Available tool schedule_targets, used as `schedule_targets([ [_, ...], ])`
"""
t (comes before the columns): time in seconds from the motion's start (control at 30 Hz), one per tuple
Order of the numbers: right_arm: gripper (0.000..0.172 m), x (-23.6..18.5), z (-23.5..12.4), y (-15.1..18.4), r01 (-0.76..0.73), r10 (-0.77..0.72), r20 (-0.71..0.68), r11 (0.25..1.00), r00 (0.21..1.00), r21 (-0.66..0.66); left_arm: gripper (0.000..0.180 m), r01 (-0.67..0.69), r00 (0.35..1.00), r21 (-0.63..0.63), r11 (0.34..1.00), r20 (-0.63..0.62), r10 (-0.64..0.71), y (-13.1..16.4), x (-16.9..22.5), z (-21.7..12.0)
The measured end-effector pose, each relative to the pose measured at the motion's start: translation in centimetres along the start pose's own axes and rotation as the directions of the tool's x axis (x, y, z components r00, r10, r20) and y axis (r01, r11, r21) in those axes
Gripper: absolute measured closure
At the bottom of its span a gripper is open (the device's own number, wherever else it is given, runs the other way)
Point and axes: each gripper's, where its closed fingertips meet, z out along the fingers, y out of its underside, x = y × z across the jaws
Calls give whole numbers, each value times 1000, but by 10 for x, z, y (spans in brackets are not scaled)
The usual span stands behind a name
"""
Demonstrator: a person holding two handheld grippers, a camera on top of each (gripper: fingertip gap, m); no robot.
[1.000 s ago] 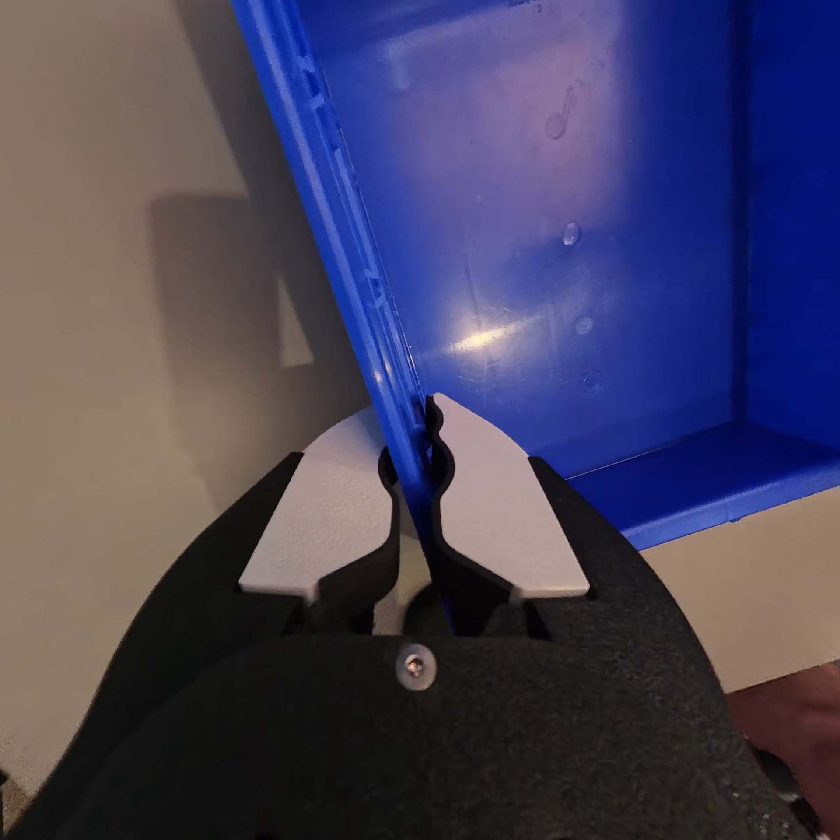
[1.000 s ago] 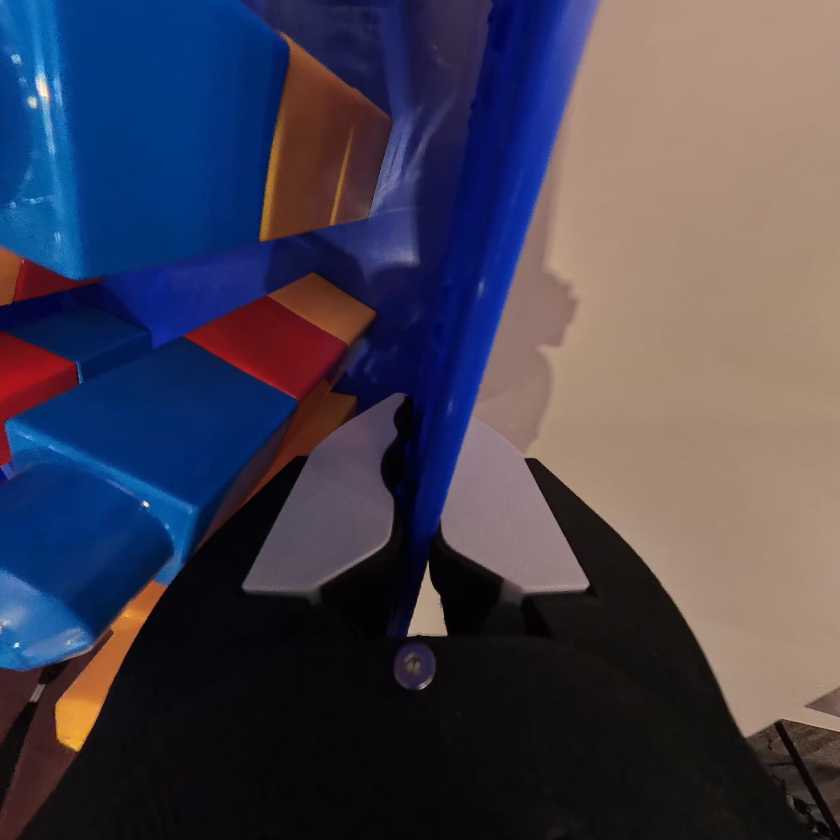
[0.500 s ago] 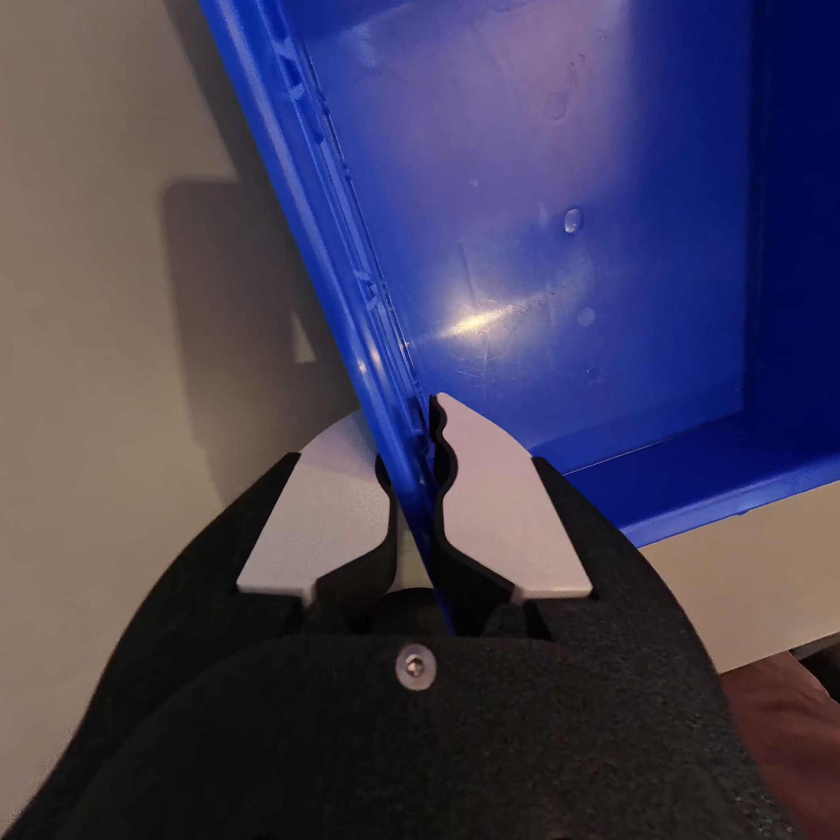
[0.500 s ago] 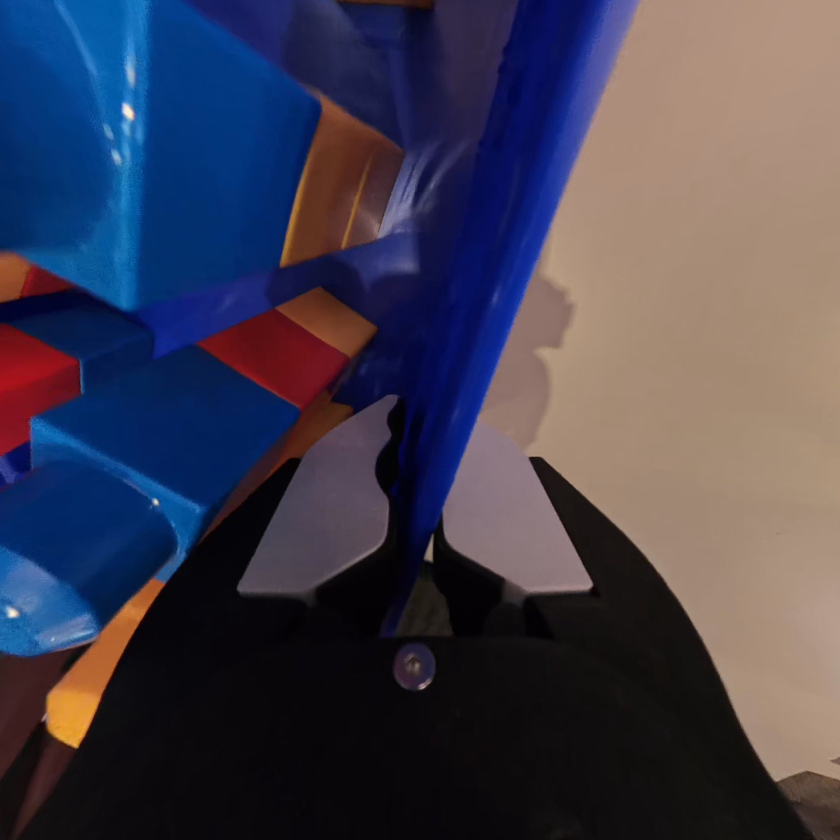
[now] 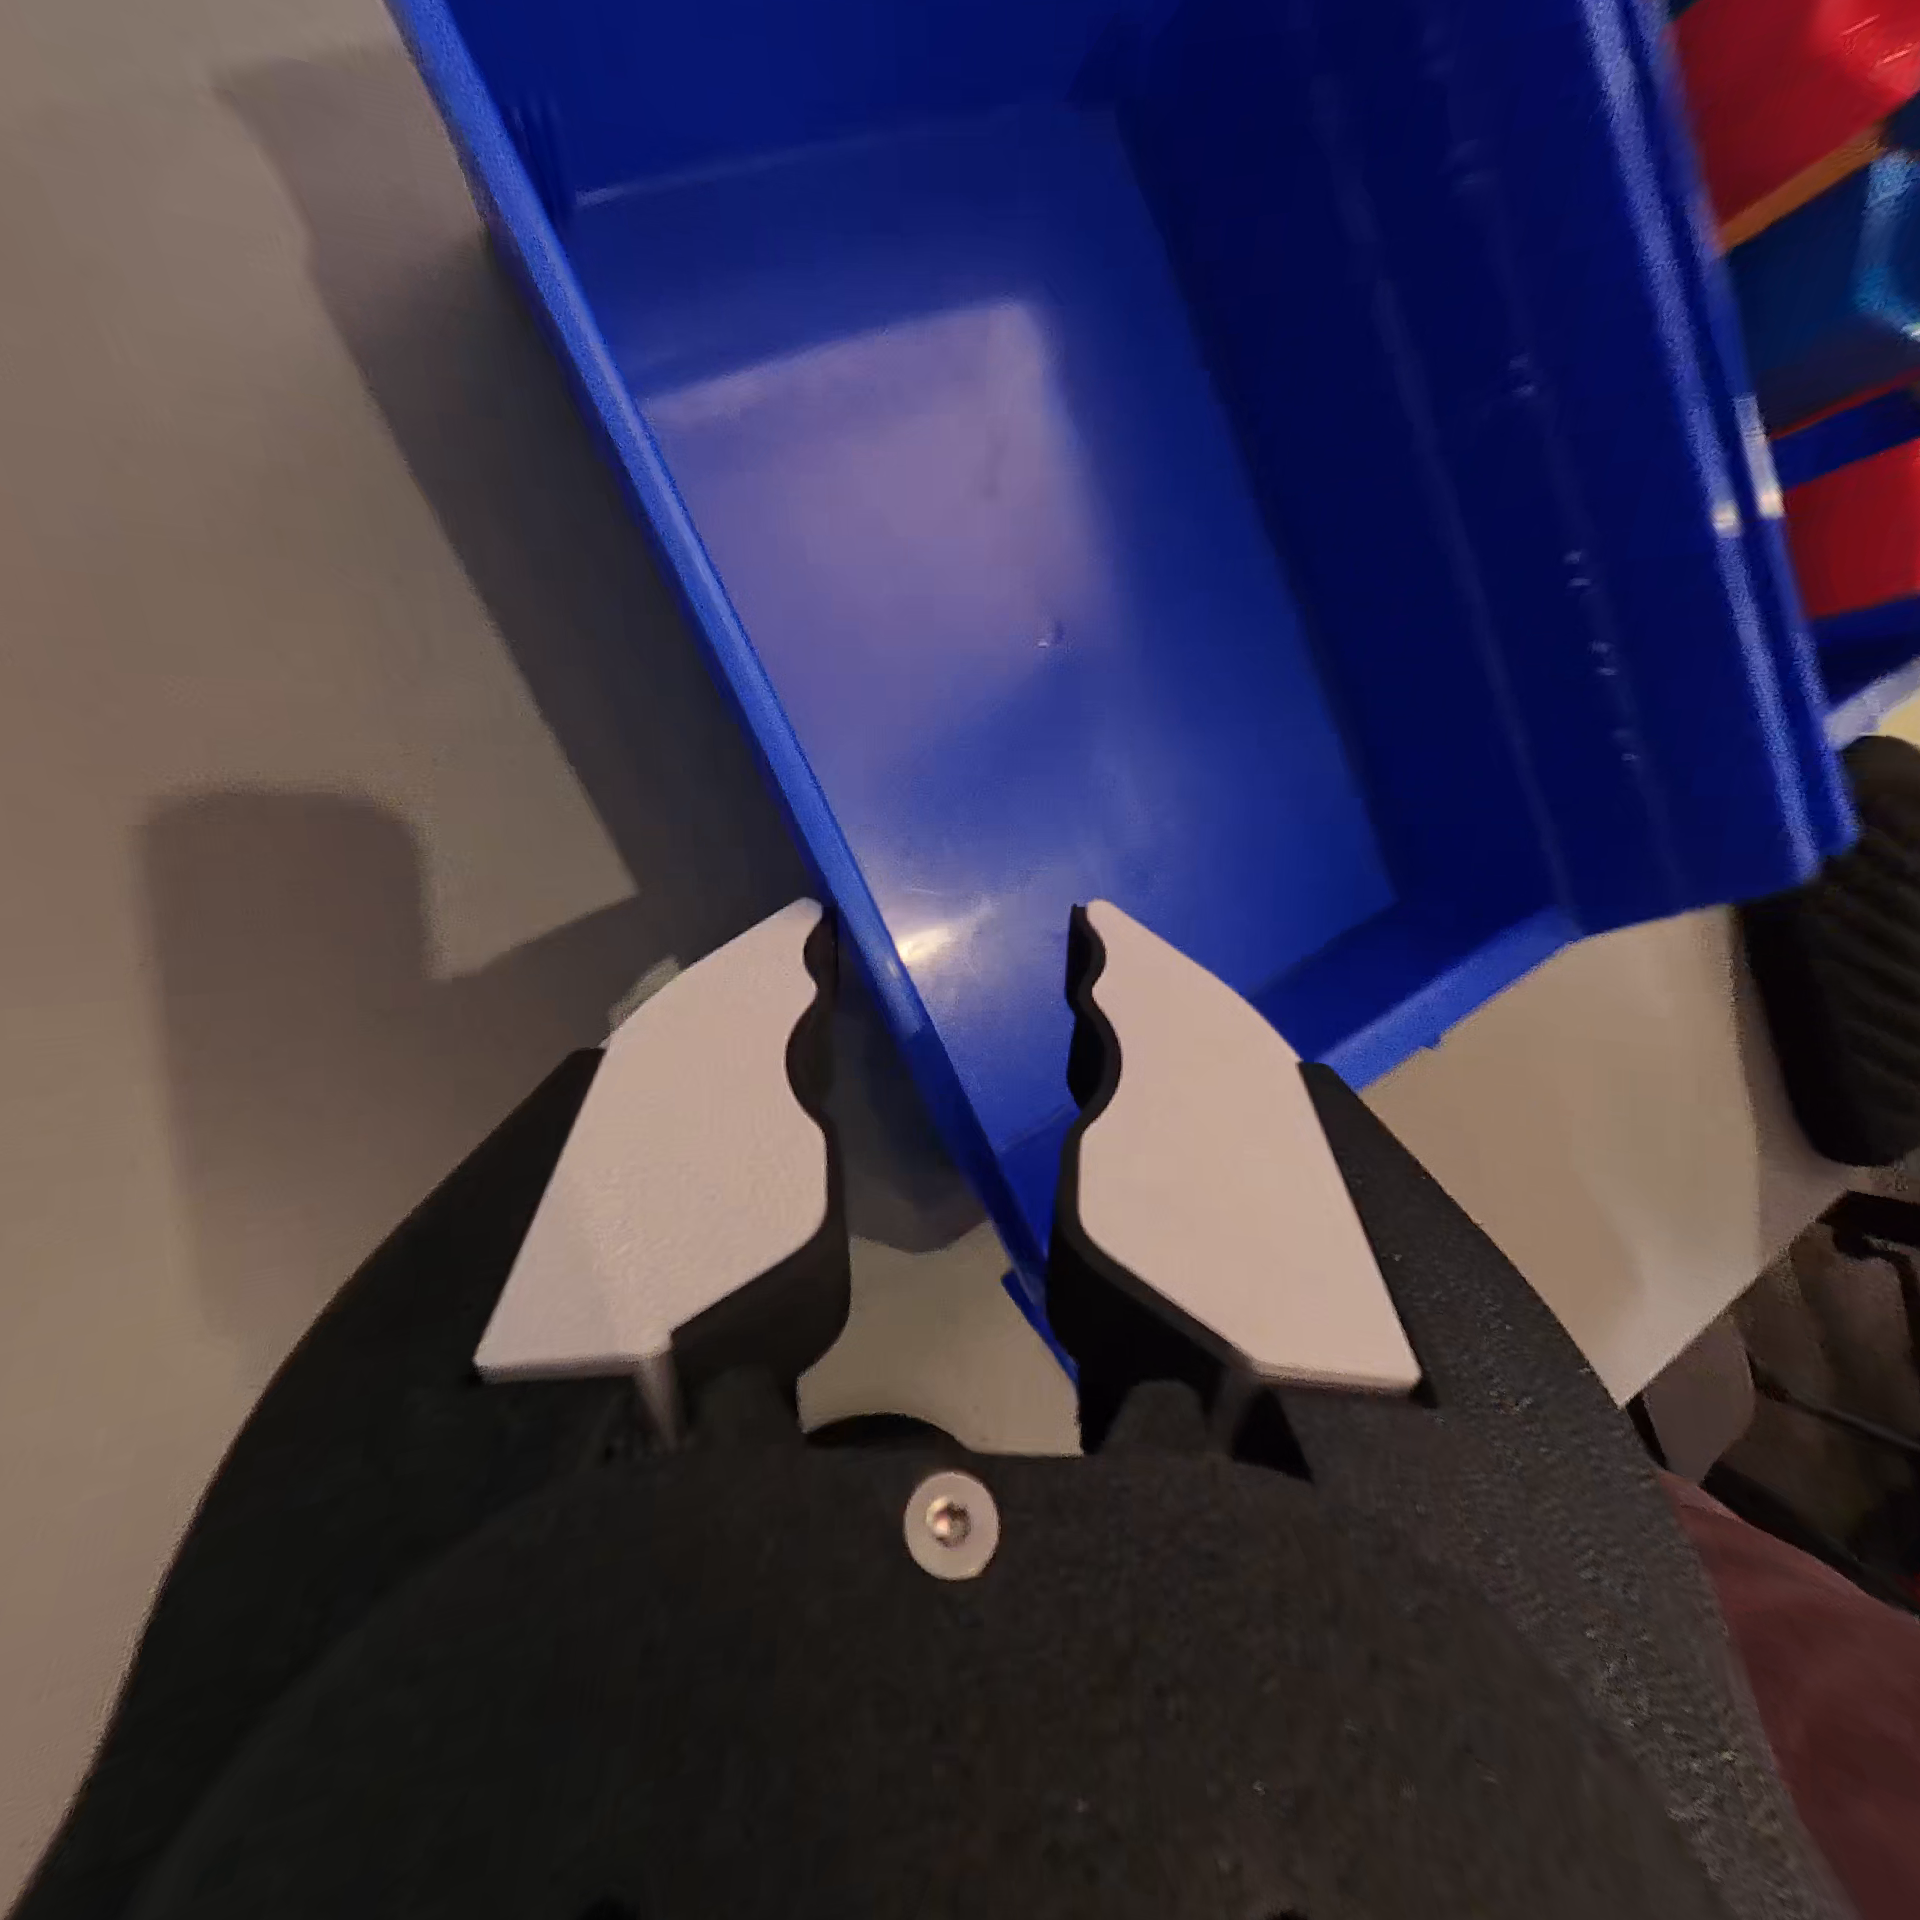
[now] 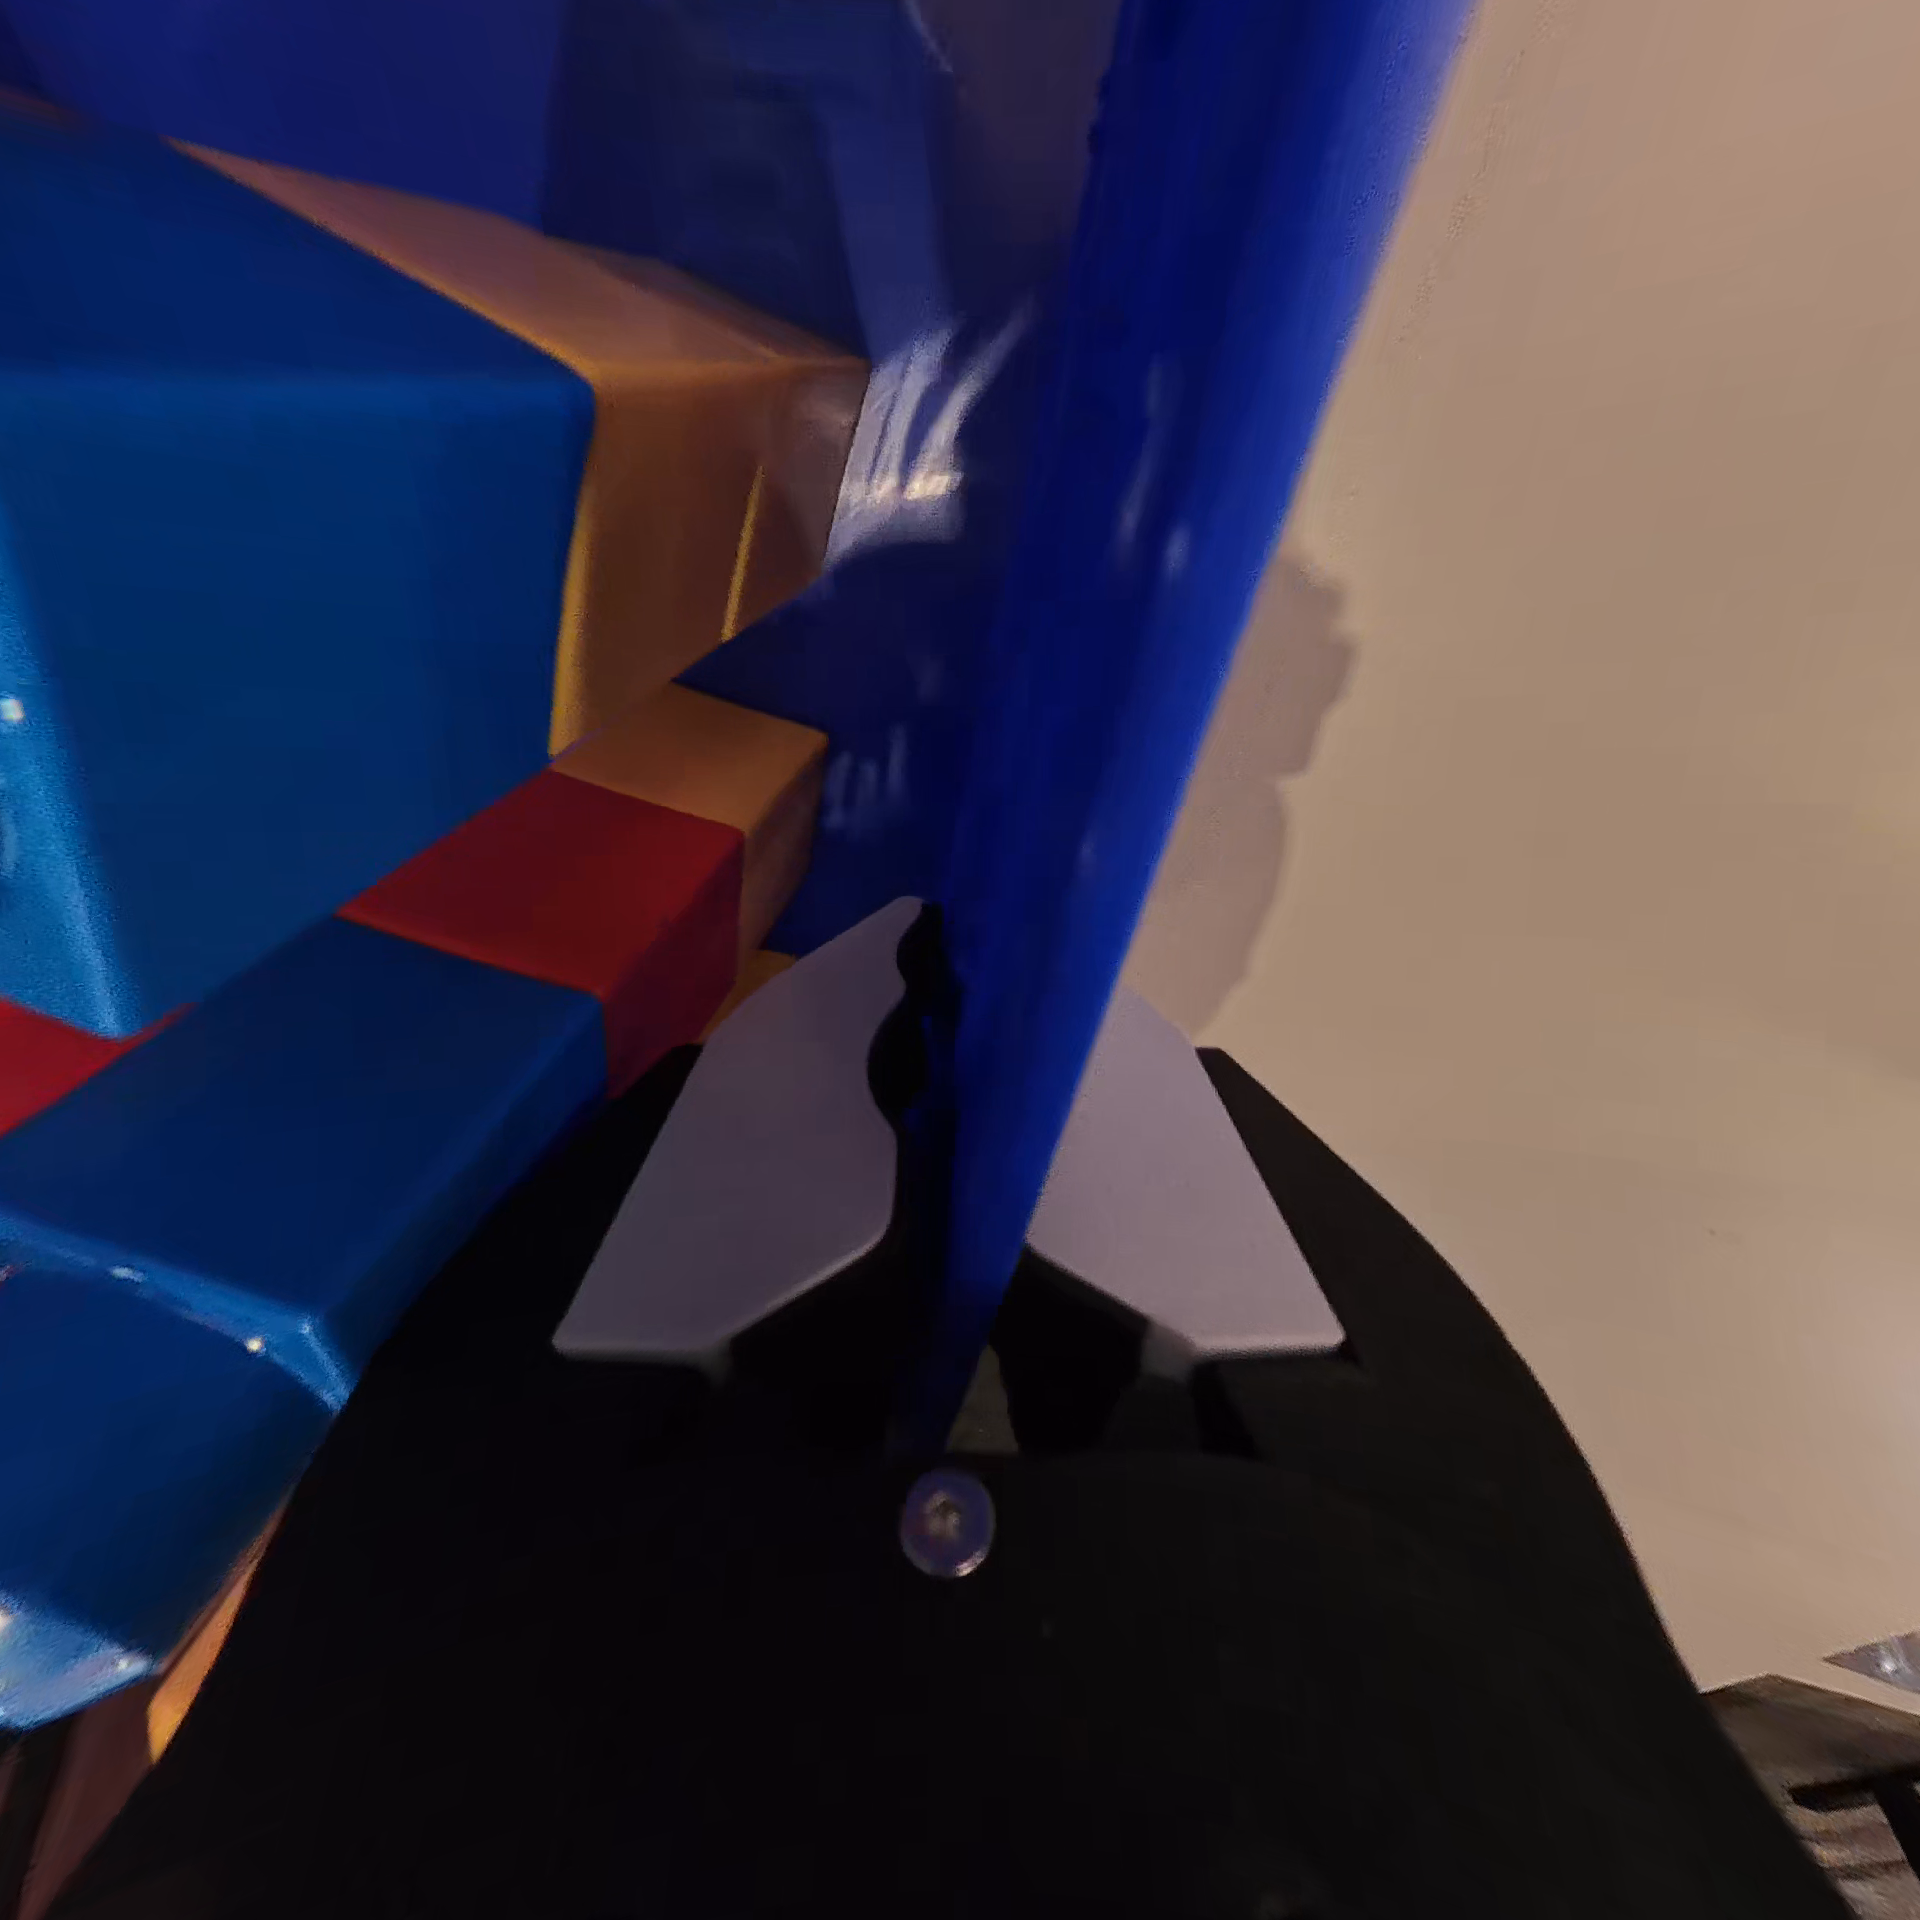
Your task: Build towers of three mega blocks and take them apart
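Observation:
In the left wrist view a blue plastic bin point(image 5: 987, 520) lies tilted on the beige table point(image 5: 260, 623), and the part I see is empty. My left gripper point(image 5: 951, 920) is open astride the bin's left wall point(image 5: 727, 623). The left pad is close to the wall and the right pad stands clear of it. In the right wrist view my right gripper point(image 6: 997, 966) is shut on the bin's right wall point(image 6: 1143, 520). Beside that wall lie blue point(image 6: 260, 571), yellow point(image 6: 675, 499) and red point(image 6: 561, 894) mega blocks, piled together.
Red and blue blocks point(image 5: 1860, 520) show past the bin's right wall in the left wrist view. A black ribbed object point(image 5: 1870, 935) stands at the right edge. The table's front edge point(image 5: 1714, 1299) lies near the bin's corner. Beige table surface point(image 6: 1610, 727) stretches right of the bin. About 40 cm separates my left fingertips from my right.
My left gripper has opened and let go of the bin's left wall, and the bin has swung in that view. My right gripper stays shut on the right wall.

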Motion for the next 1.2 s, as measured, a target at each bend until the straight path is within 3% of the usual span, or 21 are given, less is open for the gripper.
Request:
schedule_targets([
  [0.33,166,25,-10,16,77,-76,37,996,996,-36,135,-105,994,142,984,25,102,31,-4,-95],
  [0.57,165,46,-36,31,77,-76,22,997,997,-19,137,-44,998,215,976,51,34,71,-32,-137],
  [0.8,165,43,-96,31,82,-81,-22,996,996,30,139,94,992,278,956,49,-112,117,-64,-158],
  [1.0,166,-22,-160,9,159,-157,-68,987,985,26,143,215,969,372,903,34,-244,142,-91,-175],
  [1.2,167,-161,-174,-45,344,-343,-51,939,938,18,139,213,956,363,907,113,-270,164,-105,-187],
])
